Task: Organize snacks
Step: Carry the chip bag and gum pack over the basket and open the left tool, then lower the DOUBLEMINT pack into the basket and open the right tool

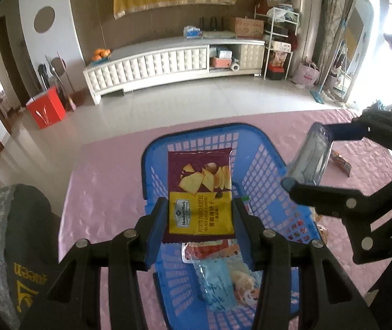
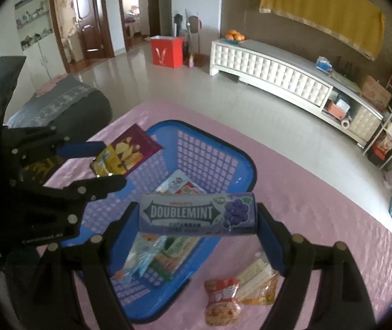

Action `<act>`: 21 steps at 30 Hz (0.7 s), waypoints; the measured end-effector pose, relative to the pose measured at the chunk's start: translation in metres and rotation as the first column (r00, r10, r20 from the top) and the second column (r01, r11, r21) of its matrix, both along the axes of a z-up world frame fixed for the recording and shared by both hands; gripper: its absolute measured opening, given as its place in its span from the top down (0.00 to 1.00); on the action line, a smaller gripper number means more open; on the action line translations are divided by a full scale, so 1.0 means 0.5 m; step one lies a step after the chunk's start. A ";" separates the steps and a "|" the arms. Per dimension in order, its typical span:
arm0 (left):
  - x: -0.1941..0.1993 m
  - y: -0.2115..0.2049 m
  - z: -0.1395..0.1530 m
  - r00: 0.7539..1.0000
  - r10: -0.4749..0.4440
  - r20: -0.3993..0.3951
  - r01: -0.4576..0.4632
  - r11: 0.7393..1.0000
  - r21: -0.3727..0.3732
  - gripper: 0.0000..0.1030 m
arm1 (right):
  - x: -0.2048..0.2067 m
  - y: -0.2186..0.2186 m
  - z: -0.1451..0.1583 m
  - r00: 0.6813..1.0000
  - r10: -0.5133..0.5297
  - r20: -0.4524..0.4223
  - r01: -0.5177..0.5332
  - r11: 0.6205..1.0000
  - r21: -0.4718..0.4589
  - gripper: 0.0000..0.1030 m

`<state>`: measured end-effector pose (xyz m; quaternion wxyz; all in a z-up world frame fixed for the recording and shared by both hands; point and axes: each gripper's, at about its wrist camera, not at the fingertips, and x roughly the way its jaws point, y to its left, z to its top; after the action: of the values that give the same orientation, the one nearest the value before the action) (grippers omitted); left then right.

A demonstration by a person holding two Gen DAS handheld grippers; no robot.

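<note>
both grippers are hovering over the blue basket point(image 1: 267, 165), left gripper point(image 1: 200, 214) pinching a cracker packet point(image 1: 200, 192), right gripper point(image 2: 197, 217) clamping a doublemint pack point(image 2: 197, 214) that is risking rolling out.

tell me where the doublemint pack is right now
The Doublemint pack is clamped lengthwise in the right hand-held gripper, held above the near right side of the blue basket in the right wrist view, up off the pink tablecloth.
</note>
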<state>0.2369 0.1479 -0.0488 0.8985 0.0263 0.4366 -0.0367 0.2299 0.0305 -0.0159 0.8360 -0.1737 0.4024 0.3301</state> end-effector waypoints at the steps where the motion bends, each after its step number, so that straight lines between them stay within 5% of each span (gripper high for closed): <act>1: 0.007 0.003 -0.008 1.000 -0.001 -0.008 0.001 1.000 -0.005 0.57 | 0.004 0.000 -0.003 1.000 -0.002 -0.004 0.002 1.000 0.000 0.19; 7: 0.041 -0.007 -0.059 0.997 -0.024 -0.069 0.022 0.999 -0.029 0.57 | 0.018 -0.010 -0.023 0.999 -0.028 -0.029 0.028 1.000 -0.003 0.19; 11: 0.041 -0.007 -0.075 0.998 -0.007 -0.064 0.006 1.000 -0.009 0.34 | 0.020 -0.008 -0.034 0.998 -0.030 -0.056 0.030 0.999 -0.011 0.19; 21: -0.003 0.050 -0.014 0.999 0.039 -0.011 -0.040 0.998 -0.043 0.34 | 0.005 0.014 0.000 0.998 0.048 -0.049 -0.050 0.998 -0.038 0.19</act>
<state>0.2352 0.1728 -0.0559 0.8971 -0.0019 0.4408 -0.0284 0.2326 0.0374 -0.0157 0.8142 -0.1918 0.4247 0.3464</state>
